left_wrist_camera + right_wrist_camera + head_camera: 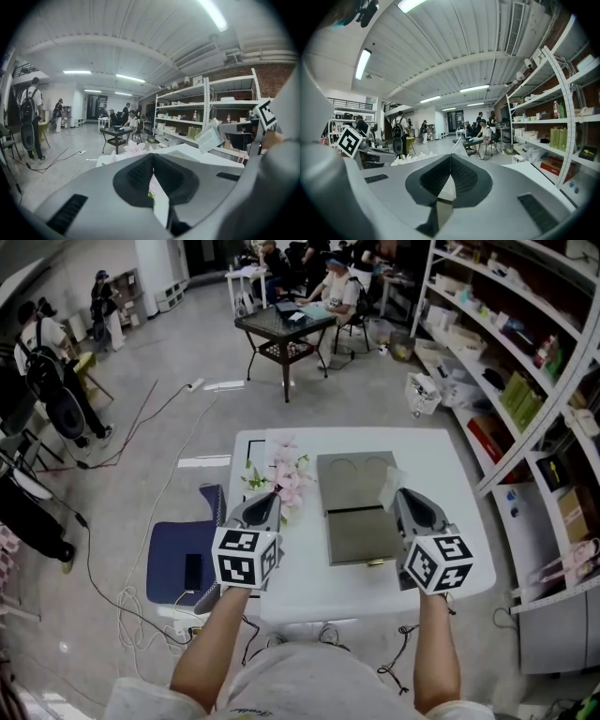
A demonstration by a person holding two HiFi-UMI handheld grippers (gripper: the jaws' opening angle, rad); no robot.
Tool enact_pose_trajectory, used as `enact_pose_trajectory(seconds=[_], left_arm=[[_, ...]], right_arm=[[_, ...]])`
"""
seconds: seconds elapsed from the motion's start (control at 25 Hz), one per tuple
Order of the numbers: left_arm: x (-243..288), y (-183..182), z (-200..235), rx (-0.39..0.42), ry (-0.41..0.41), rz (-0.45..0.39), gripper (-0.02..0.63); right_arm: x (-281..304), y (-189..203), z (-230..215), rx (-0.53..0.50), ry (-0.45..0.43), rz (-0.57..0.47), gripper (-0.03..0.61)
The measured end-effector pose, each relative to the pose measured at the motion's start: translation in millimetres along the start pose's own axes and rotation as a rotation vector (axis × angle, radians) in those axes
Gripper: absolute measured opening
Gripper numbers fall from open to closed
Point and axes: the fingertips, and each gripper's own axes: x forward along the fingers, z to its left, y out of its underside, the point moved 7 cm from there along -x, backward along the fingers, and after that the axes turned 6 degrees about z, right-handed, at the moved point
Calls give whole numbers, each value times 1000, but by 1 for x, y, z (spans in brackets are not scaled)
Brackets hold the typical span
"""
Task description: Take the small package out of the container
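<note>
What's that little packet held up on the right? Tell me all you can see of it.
The small package is a flat, pale, slightly see-through packet, seemingly thin plastic, roughly rectangular. The fingers of the right gripper pinch one edge, holding it tilted in the air over the right side of the open grey container on the white table. Nothing else touches it. Its contents cannot be made out.

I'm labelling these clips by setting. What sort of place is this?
Probably a shared workshop or lab-style workspace: open metal shelving stocked with boxes along the wall, people seated at a dark table, and cables trailing over the bare floor.
</note>
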Motion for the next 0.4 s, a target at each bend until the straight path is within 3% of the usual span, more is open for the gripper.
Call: enact_pose_trajectory(seconds=[0.4], left_arm=[[0,1,-2,14,0,13,3]], right_arm=[[3,0,2,3,-9,-4,8]])
